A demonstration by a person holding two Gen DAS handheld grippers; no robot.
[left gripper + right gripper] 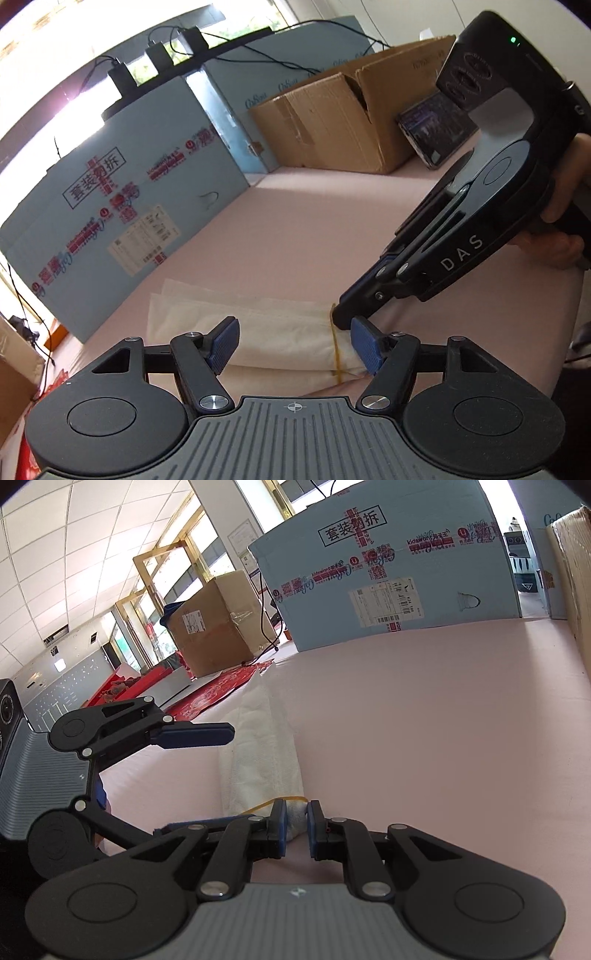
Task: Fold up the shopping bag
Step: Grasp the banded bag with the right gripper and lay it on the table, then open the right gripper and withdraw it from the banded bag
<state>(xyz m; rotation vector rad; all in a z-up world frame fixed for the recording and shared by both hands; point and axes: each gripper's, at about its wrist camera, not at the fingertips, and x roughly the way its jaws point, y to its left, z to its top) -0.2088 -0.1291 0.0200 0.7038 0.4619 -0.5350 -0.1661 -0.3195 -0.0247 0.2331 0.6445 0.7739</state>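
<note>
On the pink table [332,206], near the blue printed carton [122,206], the white shopping bag [273,332], folded narrow and ringed by a yellow rubber band [335,350], has its banded end pinched by the right gripper [296,821], seemingly to steady it, while the left gripper [295,343] straddles it, spread wide.

Bright daylight. Windows [48,92] beyond my left tongs blow out white. Heavy fisheye bending, dark corners. Focus sharp; shadows soft.

White bag [280,332], yellow band [337,347], pink table [424,720].
</note>
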